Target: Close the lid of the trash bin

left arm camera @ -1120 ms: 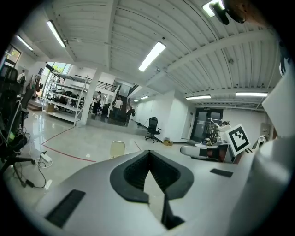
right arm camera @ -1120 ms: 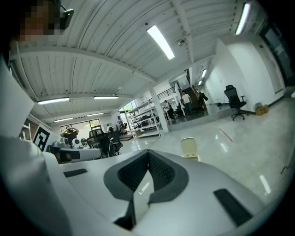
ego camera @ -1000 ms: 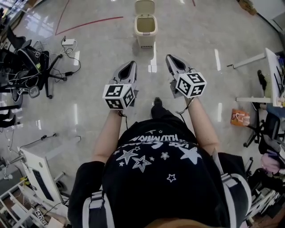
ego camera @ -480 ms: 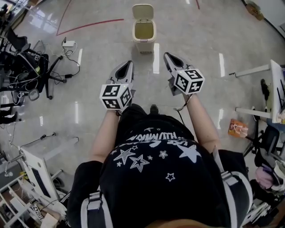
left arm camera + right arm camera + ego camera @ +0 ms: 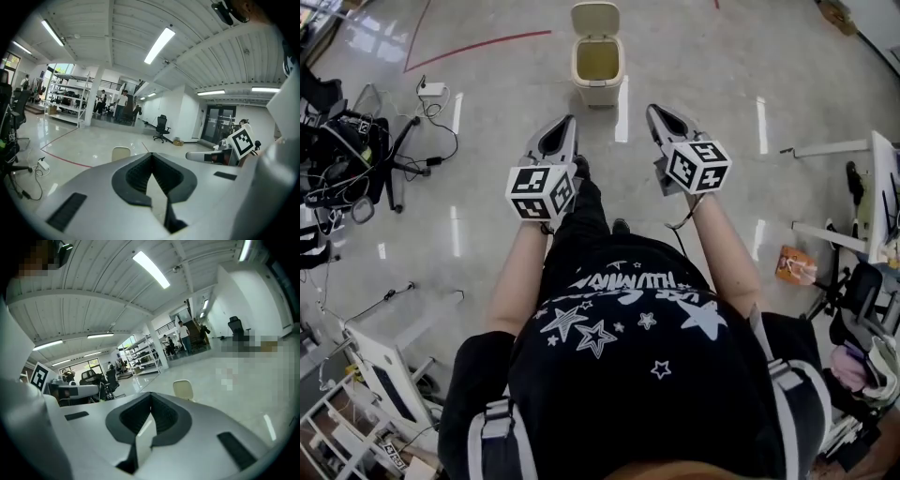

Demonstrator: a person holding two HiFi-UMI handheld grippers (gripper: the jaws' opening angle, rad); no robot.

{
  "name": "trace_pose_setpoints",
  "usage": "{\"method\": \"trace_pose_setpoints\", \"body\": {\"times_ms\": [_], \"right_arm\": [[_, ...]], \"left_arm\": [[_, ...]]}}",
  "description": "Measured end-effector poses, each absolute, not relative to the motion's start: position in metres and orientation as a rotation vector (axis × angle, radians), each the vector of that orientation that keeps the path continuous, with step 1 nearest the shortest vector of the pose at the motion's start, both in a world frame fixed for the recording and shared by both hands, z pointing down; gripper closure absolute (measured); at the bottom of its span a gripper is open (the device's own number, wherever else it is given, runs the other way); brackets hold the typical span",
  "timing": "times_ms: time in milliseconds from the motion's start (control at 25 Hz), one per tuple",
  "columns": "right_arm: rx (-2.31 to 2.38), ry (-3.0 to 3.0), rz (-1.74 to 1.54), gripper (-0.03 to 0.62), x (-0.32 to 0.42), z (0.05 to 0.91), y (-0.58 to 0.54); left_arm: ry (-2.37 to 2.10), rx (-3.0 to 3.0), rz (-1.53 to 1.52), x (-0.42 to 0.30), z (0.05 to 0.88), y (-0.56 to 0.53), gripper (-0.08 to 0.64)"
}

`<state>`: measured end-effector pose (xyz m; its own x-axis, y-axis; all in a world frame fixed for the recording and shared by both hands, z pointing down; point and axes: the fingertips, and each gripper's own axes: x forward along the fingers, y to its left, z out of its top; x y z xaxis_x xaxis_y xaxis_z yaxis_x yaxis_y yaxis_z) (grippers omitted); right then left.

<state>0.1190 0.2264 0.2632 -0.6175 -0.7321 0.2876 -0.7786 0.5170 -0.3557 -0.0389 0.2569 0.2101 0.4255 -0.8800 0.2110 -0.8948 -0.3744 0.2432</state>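
The hall has a wide, glossy pale floor (image 5: 703, 66) with a thin red line (image 5: 478, 45) painted across it, and a tangle of black cables (image 5: 356, 141) lies at the left side. The small cream plastic trash bin (image 5: 598, 70) stands alone on the floor near the red line, straight ahead of the person and well apart from both tools. Its flat cream lid (image 5: 594, 17) is upright behind the open mouth, so the bin is not yet closed. The left claw (image 5: 567, 127) is pressed together at the tips with nothing between, and its own view shows only the top of the lid (image 5: 121, 153) above the grey body. The right claw (image 5: 656, 112) is also pressed together and empty, and the lid (image 5: 183, 389) appears just beyond it in the right gripper view. Compared with one second ago, the person's dark-clothed leg (image 5: 586, 211) is now stretched forward between the two arms, and both claws stand a little nearer to the bin in the head view. I judge this as a step of approach: the task itself has not started, and the person must come closer before one claw can reach behind the lid and tip it forward onto the rim.
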Motion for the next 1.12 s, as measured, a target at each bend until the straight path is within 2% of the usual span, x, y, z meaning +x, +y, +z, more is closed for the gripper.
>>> {"method": "trace_pose_setpoints", "body": {"times_ms": [320,680,1120], "right_arm": [[1.401,-2.602,0.747,0.587,0.103,0.271,0.132],[1.453,-2.57,0.798,0.586,0.051,0.267,0.024],[1.557,-2.499,0.845,0.586,0.025,0.273,-0.061]], "left_arm": [[-1.449,2.388,0.066,-0.057,0.219,0.15,0.549],[-1.335,2.403,0.08,-0.083,0.228,0.042,0.549],[-1.252,2.395,0.102,-0.112,0.247,-0.044,0.549]]}}
